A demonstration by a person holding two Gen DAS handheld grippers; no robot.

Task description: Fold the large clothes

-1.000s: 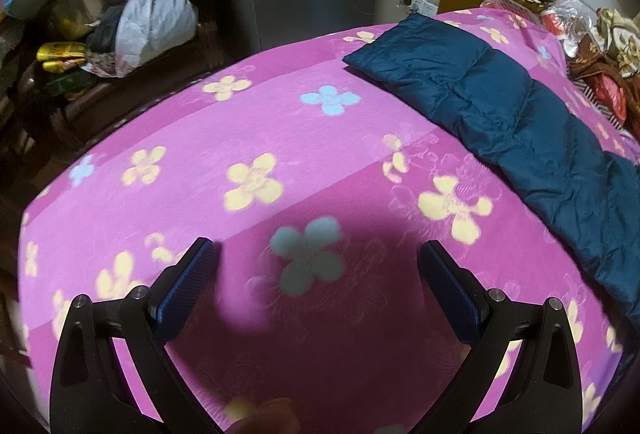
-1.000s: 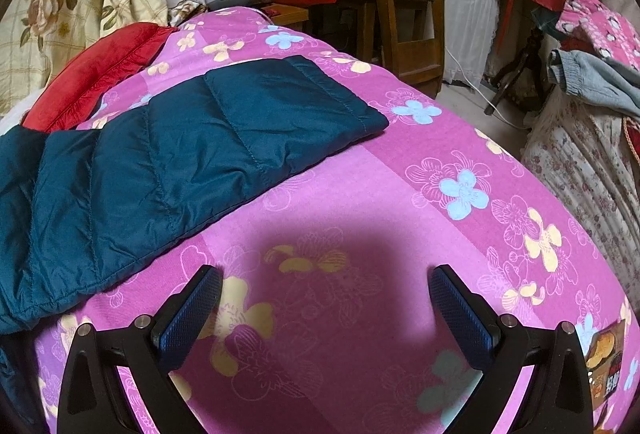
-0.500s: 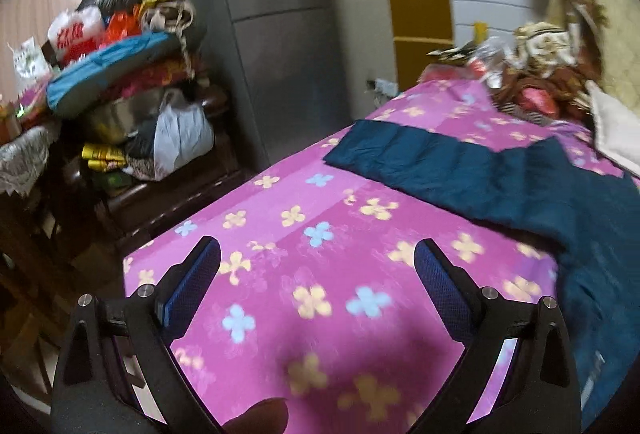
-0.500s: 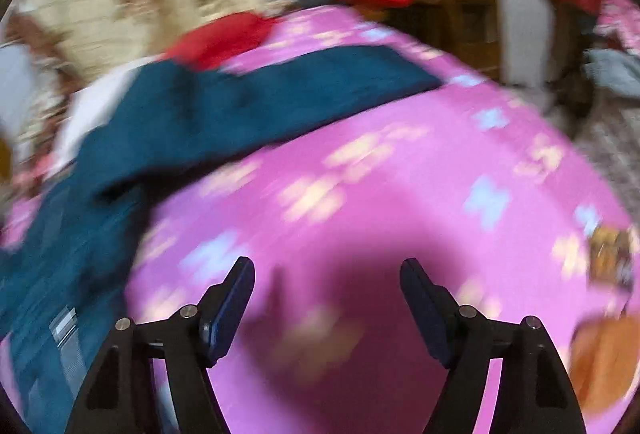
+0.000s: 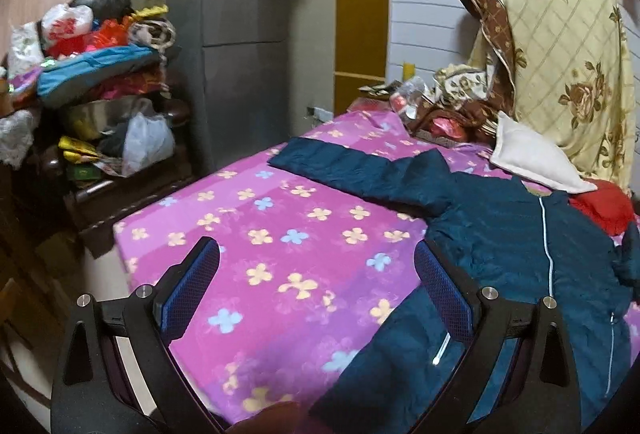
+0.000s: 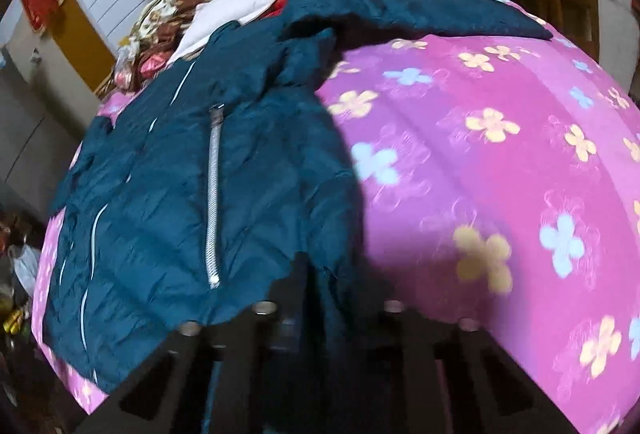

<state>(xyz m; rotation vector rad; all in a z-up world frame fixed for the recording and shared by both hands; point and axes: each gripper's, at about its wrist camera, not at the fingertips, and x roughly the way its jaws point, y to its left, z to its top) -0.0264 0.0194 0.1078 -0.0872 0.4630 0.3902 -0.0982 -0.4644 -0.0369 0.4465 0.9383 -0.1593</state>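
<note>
Jacket (image 6: 248, 162) hem pinched in right tongs (image 6: 320, 294); left tongs (image 5: 316, 290) spread above bedspread (image 5: 280, 234)

One jacket (image 5: 516, 234), one bedspread (image 5: 280, 246), one pillow (image 5: 532, 158), two tools.

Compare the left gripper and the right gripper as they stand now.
The left gripper is wide open and empty above the pink bedsheet; the right gripper is shut on the blue jacket near its hem. The left is sharp, the right motion-blurred. Both are black.
</note>
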